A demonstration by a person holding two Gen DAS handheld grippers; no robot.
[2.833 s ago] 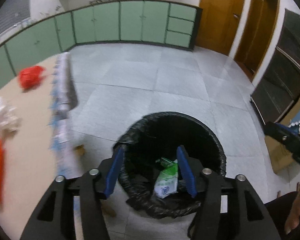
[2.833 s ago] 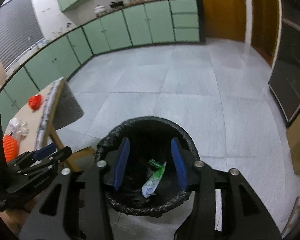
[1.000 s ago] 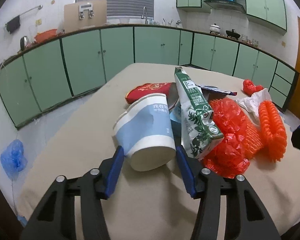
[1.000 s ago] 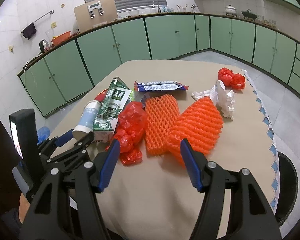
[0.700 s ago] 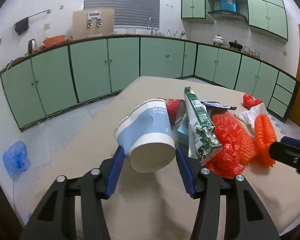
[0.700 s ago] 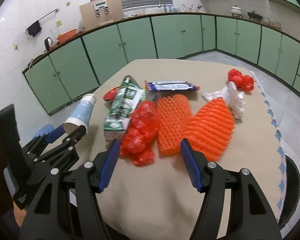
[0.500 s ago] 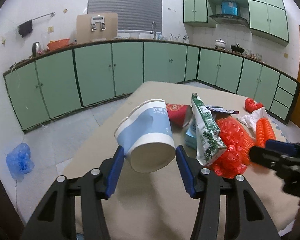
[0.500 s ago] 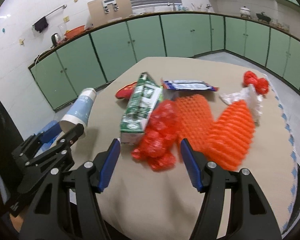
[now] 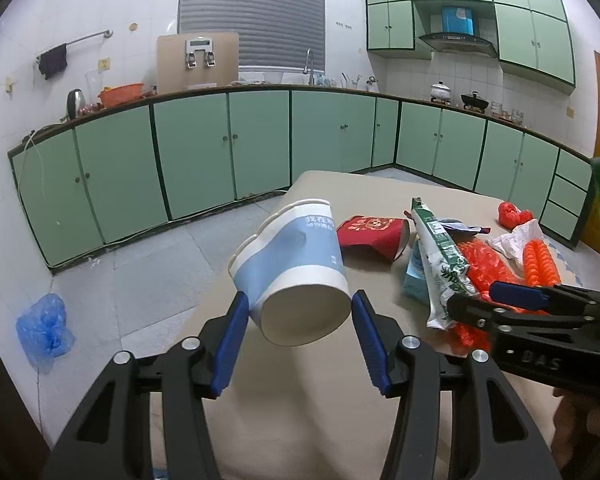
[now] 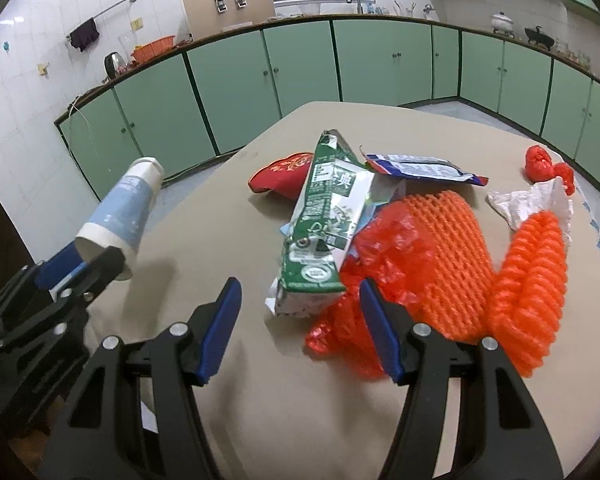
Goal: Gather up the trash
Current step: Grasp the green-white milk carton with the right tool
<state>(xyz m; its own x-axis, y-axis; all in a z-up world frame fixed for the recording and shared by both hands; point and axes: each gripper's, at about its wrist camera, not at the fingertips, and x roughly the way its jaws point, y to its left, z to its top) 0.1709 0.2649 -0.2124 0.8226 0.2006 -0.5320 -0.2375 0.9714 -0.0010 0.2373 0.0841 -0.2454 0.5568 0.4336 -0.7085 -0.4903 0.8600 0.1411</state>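
We saw even, cool indoor light, soft shadows on the counter, strong fisheye bending with dark corners, and slight blur.

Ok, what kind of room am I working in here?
Most likely a home kitchen: green base cabinets run along the walls under a countertop, a sink faucet stands below the shuttered window, and a range hood hangs over pots on the counter.

Each claw is matte black, with blue finger pads, silver screws and faint lettering on the right claw's side.
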